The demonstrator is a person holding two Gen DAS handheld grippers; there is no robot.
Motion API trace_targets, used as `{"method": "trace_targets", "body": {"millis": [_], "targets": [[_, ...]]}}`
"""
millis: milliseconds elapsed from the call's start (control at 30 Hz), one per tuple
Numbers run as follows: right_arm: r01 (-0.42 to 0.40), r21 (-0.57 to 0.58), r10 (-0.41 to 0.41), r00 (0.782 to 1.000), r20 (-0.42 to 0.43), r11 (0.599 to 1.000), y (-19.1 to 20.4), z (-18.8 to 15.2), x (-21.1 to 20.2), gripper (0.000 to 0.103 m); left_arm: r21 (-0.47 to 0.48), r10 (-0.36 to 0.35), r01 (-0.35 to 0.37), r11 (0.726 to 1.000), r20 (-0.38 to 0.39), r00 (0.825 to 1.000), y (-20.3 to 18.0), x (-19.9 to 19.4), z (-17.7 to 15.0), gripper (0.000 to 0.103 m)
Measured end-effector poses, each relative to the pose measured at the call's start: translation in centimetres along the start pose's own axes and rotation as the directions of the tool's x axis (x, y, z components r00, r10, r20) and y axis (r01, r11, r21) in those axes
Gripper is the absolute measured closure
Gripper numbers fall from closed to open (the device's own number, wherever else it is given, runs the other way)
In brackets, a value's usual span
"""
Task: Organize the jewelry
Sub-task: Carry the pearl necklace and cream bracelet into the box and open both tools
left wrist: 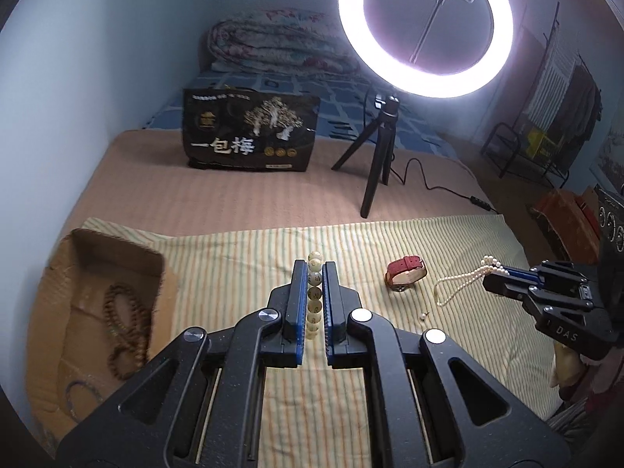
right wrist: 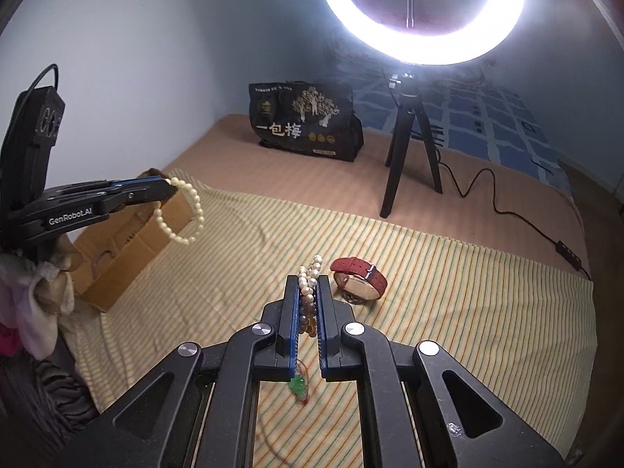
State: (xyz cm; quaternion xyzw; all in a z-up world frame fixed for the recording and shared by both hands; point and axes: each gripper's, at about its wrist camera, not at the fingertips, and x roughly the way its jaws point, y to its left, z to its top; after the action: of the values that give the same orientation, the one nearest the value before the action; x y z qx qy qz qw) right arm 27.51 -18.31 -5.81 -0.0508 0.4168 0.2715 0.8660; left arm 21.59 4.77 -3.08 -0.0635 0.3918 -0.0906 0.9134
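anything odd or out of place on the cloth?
One stray: a lone small pearl earring lies loose on the striped cloth, apart from the pearl strand hanging from the right tool. The watch lies on its side.

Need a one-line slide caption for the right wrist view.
Right gripper clamps a pearl strand over the striped cloth, red watch beside it; left gripper holds a bead bracelet.

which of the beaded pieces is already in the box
The dark brown bead string, lying inside the cardboard box. The cream bracelet and pearl necklace hang from claws.
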Motion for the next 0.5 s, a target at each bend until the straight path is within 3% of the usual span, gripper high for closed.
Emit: {"method": "trace_targets", "body": {"millis": [500], "targets": [[-0.098,-0.043,0.101,0.993,0.058,0.994,5.8,1.7,-1.1,0.097,-0.092,0.106,-0.097,0.991,0.094,0.990,6.7,-8.2,-2.2,0.098]]}}
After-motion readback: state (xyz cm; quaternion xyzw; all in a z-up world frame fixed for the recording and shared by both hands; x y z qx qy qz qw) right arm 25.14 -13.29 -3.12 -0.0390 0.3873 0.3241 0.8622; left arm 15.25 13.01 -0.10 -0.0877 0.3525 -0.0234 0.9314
